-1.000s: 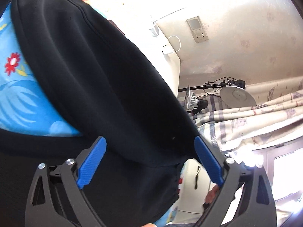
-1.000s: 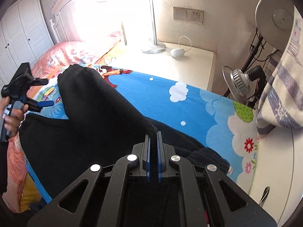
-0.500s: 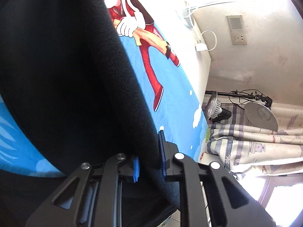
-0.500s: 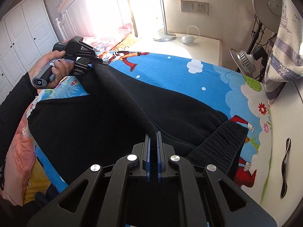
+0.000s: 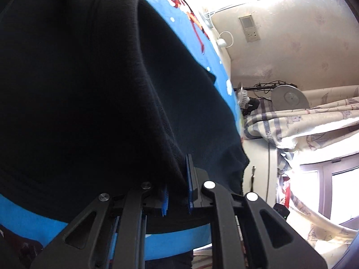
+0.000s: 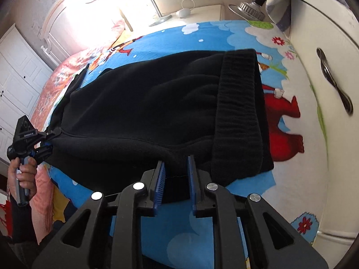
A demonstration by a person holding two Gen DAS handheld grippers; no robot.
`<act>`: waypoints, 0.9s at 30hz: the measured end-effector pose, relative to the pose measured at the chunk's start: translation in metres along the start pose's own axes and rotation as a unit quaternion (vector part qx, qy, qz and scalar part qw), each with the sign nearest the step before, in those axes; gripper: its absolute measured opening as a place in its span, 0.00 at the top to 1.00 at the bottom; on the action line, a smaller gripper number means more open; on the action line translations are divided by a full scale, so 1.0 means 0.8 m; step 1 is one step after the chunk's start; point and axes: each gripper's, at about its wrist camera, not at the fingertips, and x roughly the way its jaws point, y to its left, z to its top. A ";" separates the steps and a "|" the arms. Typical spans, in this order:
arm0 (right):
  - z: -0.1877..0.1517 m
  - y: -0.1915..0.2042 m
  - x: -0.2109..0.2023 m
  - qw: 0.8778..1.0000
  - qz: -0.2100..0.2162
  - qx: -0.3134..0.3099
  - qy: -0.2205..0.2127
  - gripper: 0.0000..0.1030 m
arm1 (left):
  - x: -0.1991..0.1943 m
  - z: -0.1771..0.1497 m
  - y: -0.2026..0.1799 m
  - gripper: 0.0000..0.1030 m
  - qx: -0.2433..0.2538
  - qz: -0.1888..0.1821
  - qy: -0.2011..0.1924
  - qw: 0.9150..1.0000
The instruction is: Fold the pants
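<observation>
Black pants (image 6: 145, 112) lie folded on the blue cartoon bed sheet (image 6: 224, 33), their ribbed waistband (image 6: 237, 112) at the right. The near edge of the fabric runs between the blue pads of my right gripper (image 6: 176, 177); its jaws are opening and the pads no longer press on the cloth. At the left of the right wrist view a hand (image 6: 22, 174) holds my left gripper (image 6: 48, 139), shut on the pants' left corner. In the left wrist view my left gripper (image 5: 177, 194) pinches a thick fold of the black pants (image 5: 89, 89), which fill most of that view.
A white cabinet with a metal handle (image 6: 334, 83) borders the bed on the right. Behind the bed stand a nightstand (image 6: 202, 13) and a lamp (image 6: 249, 9). White wardrobe doors (image 6: 13, 67) and pink bedding (image 6: 56, 78) are at the left. A striped curtain (image 5: 303, 123) hangs nearby.
The left gripper went from open to shut on the pants. Both grippers drew the fabric over toward the bed's near edge and lower. The right jaws have parted from shut.
</observation>
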 end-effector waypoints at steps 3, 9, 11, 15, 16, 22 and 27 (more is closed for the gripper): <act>-0.022 -0.010 -0.012 0.999 0.013 0.038 -0.016 0.68 | 0.002 -0.008 0.019 0.87 -0.008 0.011 0.005 1.000; -0.026 -0.049 -0.023 0.990 0.009 0.135 -0.041 0.50 | 0.001 -0.005 0.012 0.75 0.000 0.006 0.005 1.000; -0.021 -0.062 -0.017 0.985 0.020 0.166 -0.042 0.50 | 0.006 -0.004 0.007 0.69 0.002 0.002 0.004 1.000; -0.012 -0.076 -0.008 0.977 0.040 0.203 -0.045 0.49 | 0.002 0.005 0.021 0.69 -0.009 0.007 0.001 1.000; -0.011 -0.077 -0.007 0.976 0.043 0.209 -0.046 0.49 | 0.002 0.007 0.024 0.70 -0.012 0.006 0.001 1.000; -0.005 -0.077 -0.018 0.974 0.049 0.213 -0.064 0.66 | 0.003 0.015 0.031 0.88 -0.016 0.005 0.002 1.000; 0.002 -0.077 -0.021 0.977 0.047 0.198 -0.070 0.81 | 0.007 0.011 0.022 0.89 -0.014 0.001 0.001 1.000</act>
